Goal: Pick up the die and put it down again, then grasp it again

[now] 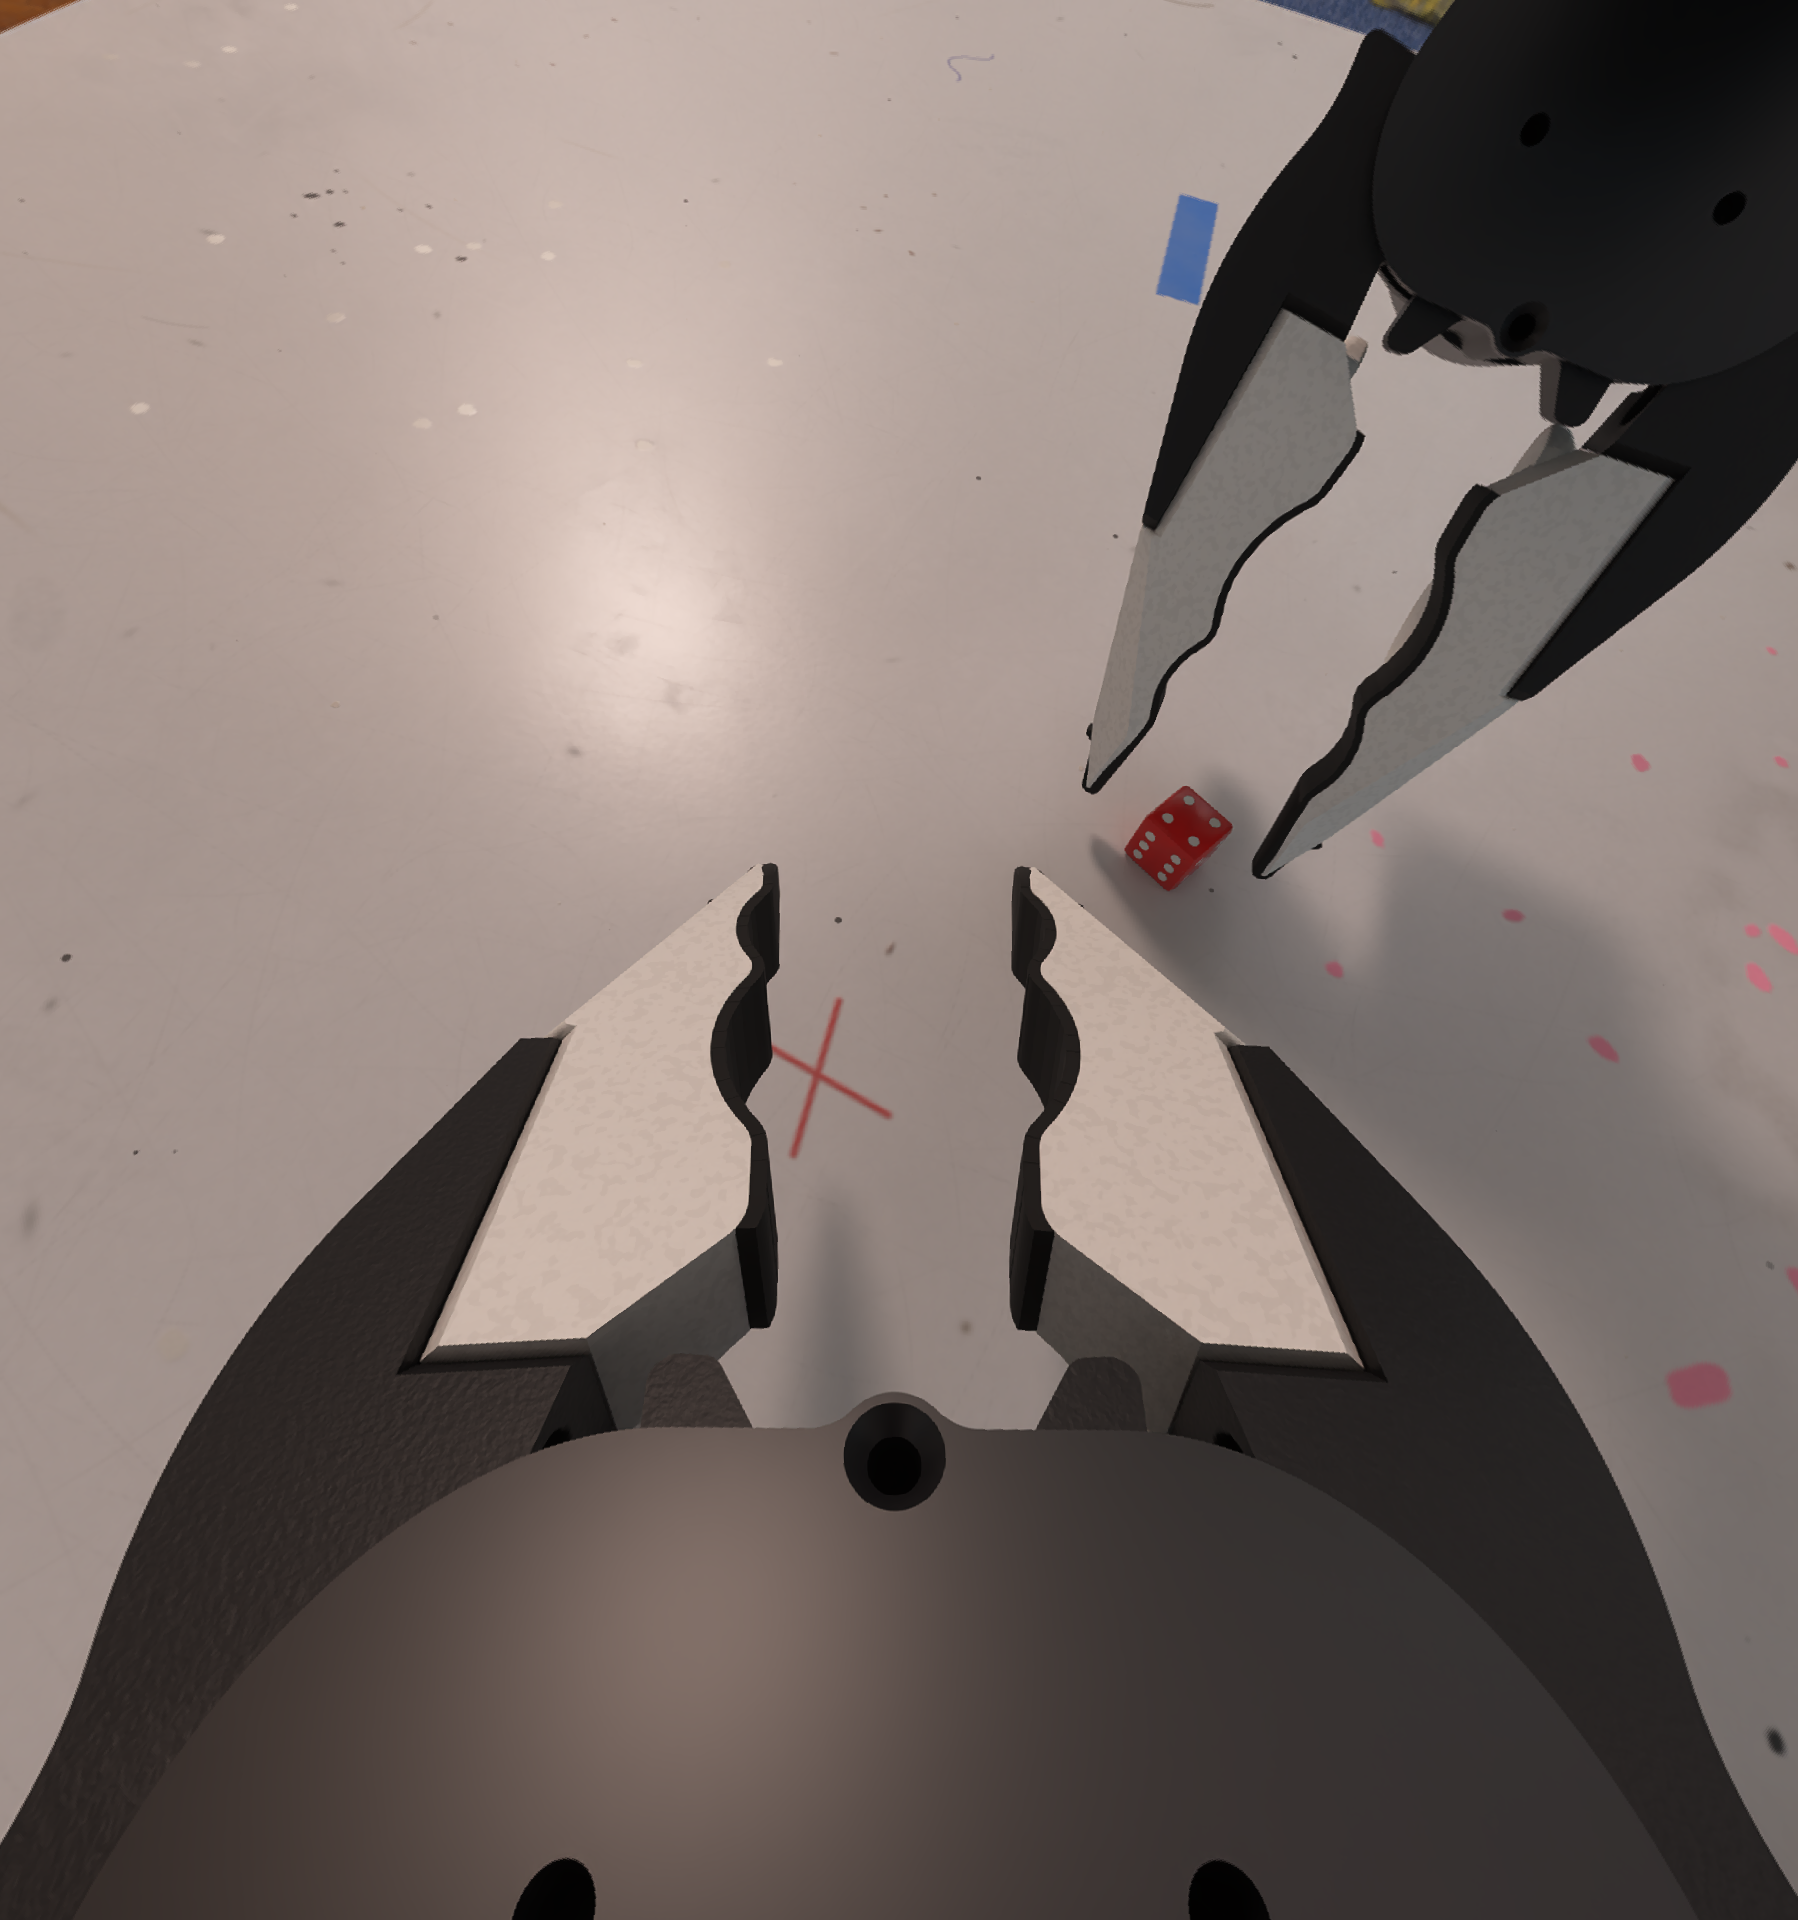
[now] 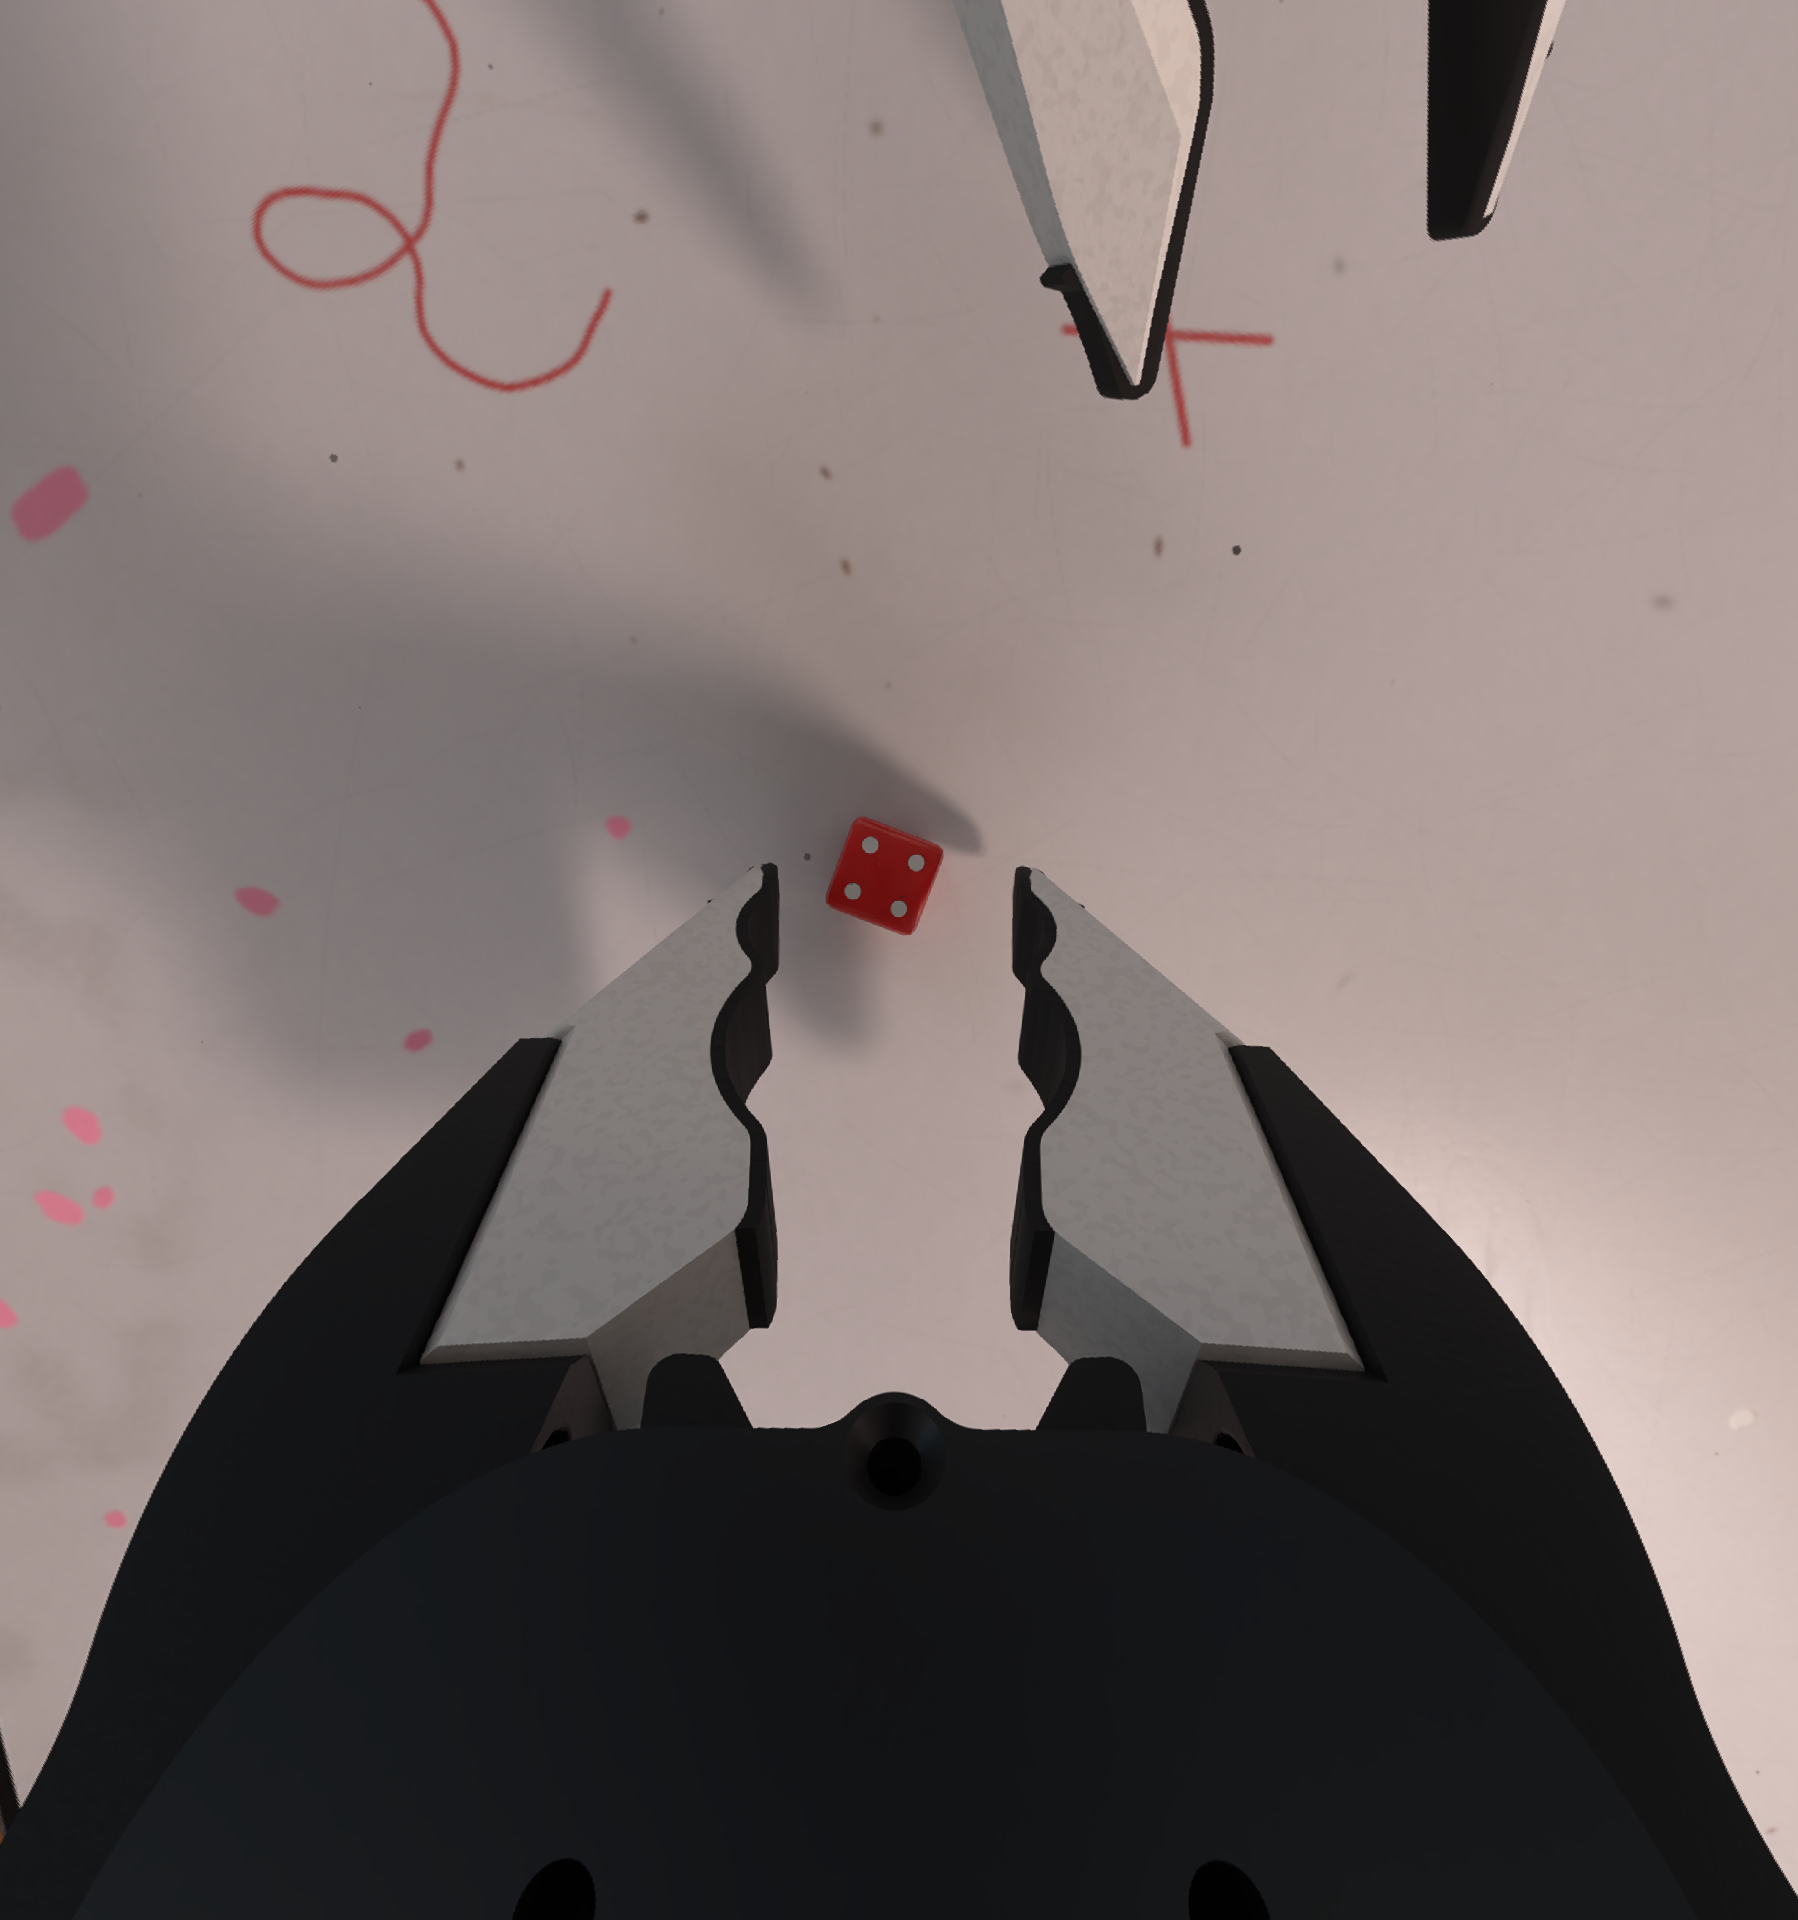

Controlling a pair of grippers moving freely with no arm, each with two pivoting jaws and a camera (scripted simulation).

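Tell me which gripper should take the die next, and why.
Right. The right gripper is open with the red die lying on the table just off its fingertips, roughly in line with the gap. The left gripper, also open, points past it over a red cross mark.

I read both feeds as evenly bright and sharp; a soft glare patch sits on the white table (image 1: 666, 613) in my left wrist view; broad soft-edged shadows fall across the table beside the die (image 2: 883, 875) in my right wrist view; wide-angle stretch bends straight edges near frame borders.
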